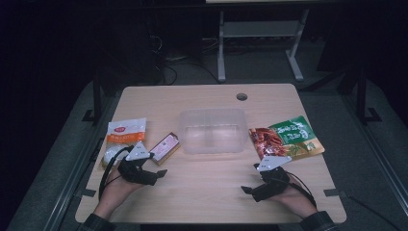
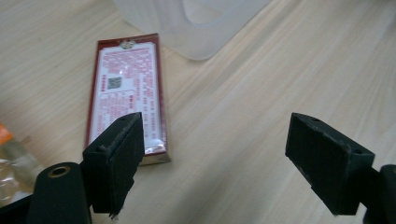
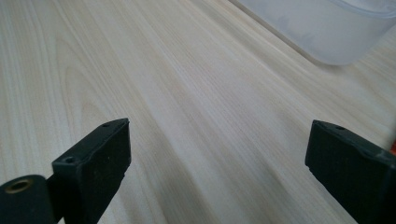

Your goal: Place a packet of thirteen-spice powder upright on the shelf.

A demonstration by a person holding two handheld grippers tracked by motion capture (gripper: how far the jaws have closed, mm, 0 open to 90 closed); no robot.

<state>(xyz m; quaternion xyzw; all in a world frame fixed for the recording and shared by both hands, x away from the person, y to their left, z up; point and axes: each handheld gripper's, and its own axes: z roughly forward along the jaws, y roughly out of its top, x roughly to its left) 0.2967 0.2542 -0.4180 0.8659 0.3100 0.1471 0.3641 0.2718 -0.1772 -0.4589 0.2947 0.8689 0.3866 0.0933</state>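
Jaws of both grippers stood wide apart with nothing between them. On the high view, the left gripper (image 1: 150,169) hovered at about seven o'clock on the table (image 1: 202,192), just beside a flat red-edged box (image 1: 165,147); the right gripper (image 1: 251,179) waited at about five o'clock. The left gripper view showed the box (image 2: 127,95) lying flat ahead of its jaws, glossy, printed with small text. A clear, rounded plastic tub (image 1: 213,131) sat at centre. The step appeared to be lining up on the box; the next move likely called for straddling its narrow sides, since the slick wrap could slip.
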